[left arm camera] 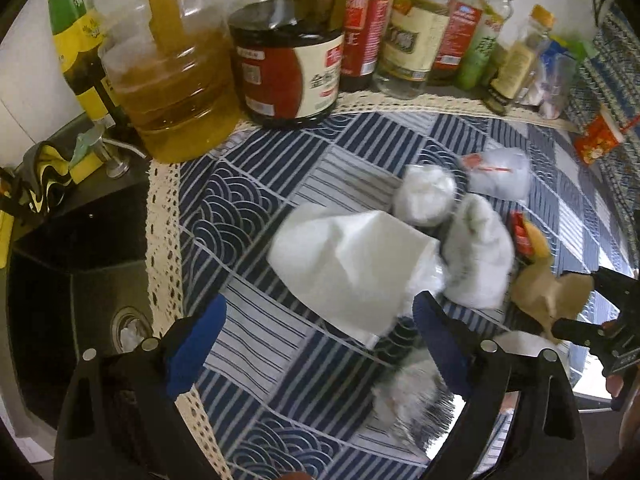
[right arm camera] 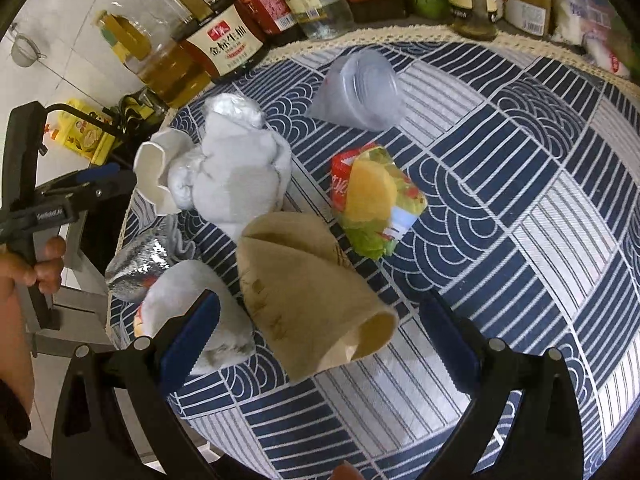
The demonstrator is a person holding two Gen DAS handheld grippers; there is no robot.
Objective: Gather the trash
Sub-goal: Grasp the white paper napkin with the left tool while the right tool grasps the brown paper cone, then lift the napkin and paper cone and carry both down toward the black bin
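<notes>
Trash lying clustered on blue patterned cloth (right arm camera: pixel 500 168).
Brown paper cone (right arm camera: pixel 308 292) sitting dead ahead between right gripper (right arm camera: pixel 320 332) fingers, long axis running diagonally, open mouth toward gripper; jaws standing apart, gripping nothing.
Left gripper (left arm camera: pixel 320 320) also gaping, facing white paper (left arm camera: pixel 348 264); right looking nearer to cone.
Cone looking creased, stained, light.

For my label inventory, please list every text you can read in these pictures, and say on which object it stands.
"金标生抽": cream label of the dark soy sauce bottle, right wrist view.
"王": red-labelled bottle, left wrist view.
Small white lettering on the left tongs: too blurred to read.
Snack wrapper, barcode stickers, other bottle labels: too small or blurred.
</notes>
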